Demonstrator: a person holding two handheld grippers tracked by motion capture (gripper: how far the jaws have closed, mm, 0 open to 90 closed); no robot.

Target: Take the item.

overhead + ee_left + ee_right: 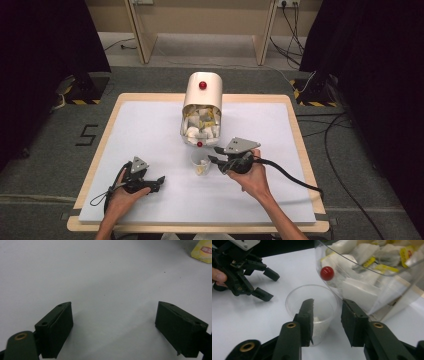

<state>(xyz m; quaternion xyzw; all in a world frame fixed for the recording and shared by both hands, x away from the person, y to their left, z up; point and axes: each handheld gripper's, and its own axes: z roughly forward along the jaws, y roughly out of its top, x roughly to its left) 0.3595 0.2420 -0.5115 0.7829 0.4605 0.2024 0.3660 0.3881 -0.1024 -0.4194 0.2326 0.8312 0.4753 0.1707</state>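
Observation:
A clear plastic cup [201, 162] stands on the white mat just in front of a cream box [202, 107] full of tea bags. The cup [319, 297] holds a white tea bag [317, 320]. My right gripper [214, 155] hovers at the cup's right side, open. In the right gripper view its jaws [327, 302] stand apart over the cup's rim with nothing pressed between them. The box's clear flap [362, 277] with a red knob [327, 273] is just beyond. My left gripper [159, 183] rests low on the mat at the left, open [113, 305] and holding nothing.
The box lies on its back with a red knob [202, 85] on its cream top. A yellow tea bag packet [203, 251] shows at the far corner of the left gripper view. The white mat [150, 130] sits on a wooden table [300, 145]. Cables trail on the floor at right.

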